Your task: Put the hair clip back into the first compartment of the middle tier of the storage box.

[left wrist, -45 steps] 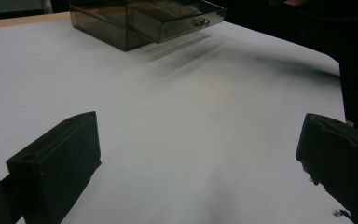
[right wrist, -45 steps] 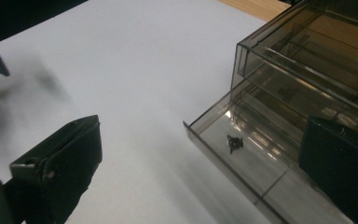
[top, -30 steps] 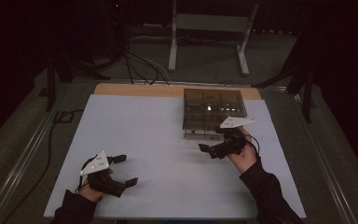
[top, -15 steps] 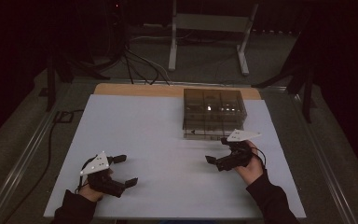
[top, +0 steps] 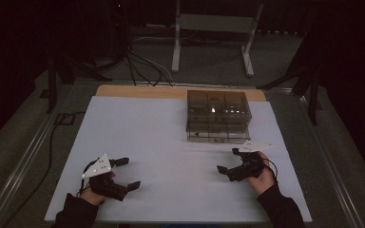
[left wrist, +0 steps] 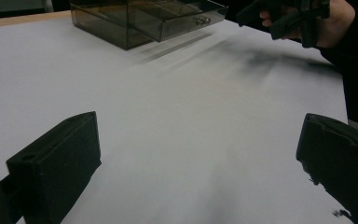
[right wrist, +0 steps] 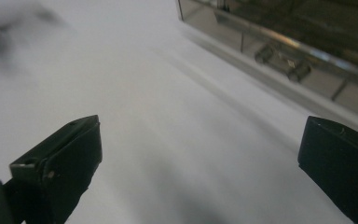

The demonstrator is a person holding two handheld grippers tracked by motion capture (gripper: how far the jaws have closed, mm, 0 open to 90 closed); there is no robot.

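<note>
Right gripper (top: 229, 160) drawn back from smoked plastic drawer box (top: 218, 115), both grippers spread and empty; rigid, light, slippery, best taken by small front knob (left wrist: 202, 20).

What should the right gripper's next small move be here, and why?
Probably forward toward the smoky clear drawer box, aiming for a drawer knob. The right gripper is open, holds nothing, and sits just short of the box front; the drawers look shut.
</note>
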